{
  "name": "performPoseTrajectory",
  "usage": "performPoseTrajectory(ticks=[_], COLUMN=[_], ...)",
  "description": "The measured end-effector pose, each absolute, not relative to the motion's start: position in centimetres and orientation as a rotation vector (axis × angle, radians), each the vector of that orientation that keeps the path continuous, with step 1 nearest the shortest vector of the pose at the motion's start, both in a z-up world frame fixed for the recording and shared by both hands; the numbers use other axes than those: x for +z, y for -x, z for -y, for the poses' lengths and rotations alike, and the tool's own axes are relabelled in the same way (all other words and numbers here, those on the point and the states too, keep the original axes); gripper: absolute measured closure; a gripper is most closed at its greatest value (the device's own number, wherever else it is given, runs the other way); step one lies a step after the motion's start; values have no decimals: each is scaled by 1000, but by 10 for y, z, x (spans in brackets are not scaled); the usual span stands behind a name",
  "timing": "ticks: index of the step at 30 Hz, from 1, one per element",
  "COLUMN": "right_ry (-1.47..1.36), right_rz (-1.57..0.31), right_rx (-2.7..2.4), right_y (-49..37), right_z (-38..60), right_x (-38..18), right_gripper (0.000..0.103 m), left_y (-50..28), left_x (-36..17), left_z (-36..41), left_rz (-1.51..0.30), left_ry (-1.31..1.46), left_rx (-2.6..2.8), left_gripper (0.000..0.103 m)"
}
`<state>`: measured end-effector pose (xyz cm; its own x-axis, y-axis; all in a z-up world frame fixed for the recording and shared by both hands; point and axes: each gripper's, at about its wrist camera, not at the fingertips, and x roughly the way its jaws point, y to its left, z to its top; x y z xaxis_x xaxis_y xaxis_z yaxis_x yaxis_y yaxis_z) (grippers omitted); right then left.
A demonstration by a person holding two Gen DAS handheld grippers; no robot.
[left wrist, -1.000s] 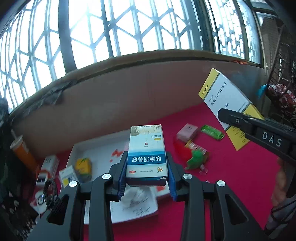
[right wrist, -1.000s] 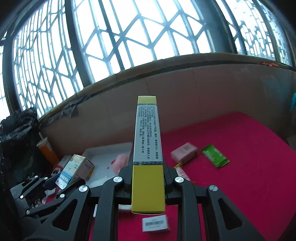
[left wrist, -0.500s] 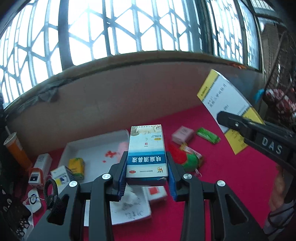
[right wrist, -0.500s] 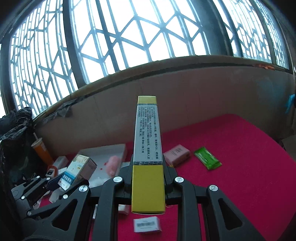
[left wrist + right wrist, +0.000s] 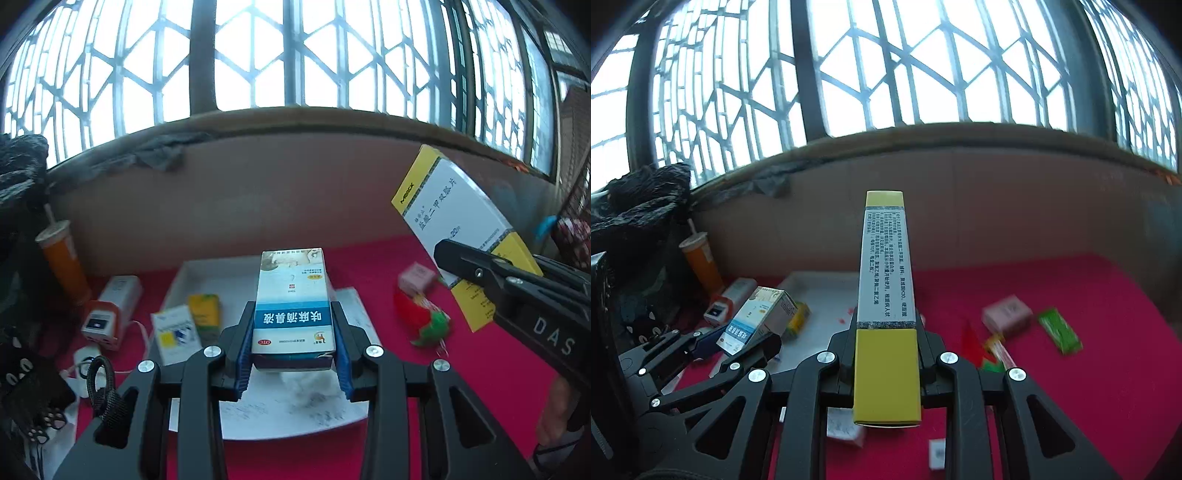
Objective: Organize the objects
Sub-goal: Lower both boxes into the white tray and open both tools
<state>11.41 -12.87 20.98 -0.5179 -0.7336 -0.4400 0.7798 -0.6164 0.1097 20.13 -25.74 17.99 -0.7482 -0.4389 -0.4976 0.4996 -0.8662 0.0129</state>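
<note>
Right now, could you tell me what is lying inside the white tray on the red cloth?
Inside the white tray lie a yellow-green box and a white box with a yellow square. The blue-and-white box in the left gripper covers the tray's middle, so anything there is unseen.

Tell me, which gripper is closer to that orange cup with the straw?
Left. The left gripper sits on the orange cup's side, holding a blue box; the right gripper is farther off, toward the red cloth's middle.

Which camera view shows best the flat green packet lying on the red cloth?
The right wrist view: the flat green packet lies unobstructed, slightly blurred, on the red cloth at the right. In the left wrist view I cannot find it; the right hand-held gripper and its yellow-and-white box cover that area.
</note>
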Motion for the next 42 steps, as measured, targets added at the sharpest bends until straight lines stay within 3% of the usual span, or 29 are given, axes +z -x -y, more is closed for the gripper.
performPoseTrajectory(ticks=[8,16,24,32,42], right_ry=[-600,-566,-650,-628,-741], right_rz=[-231,-235,-307,-296,-368], right_rx=[-2099,-2084,-2056,-2076,-2053], right_y=[-134,-135,-134,-117,-100], right_z=[171,194,211,226,256], right_x=[189,208,176,192,153], right_gripper=[80,80,80,80,80], left_y=[-218,-220,-212,-198,-172], left_x=[154,182,151,171,151], left_z=[289,307,320,345,376], left_rz=[-263,-243,-305,-309,-378], left_ry=[-736,-649,-735,-688,-748], left_rx=[-2466,-2462,-2435,-2432,-2409], left_gripper=[67,67,67,67,67])
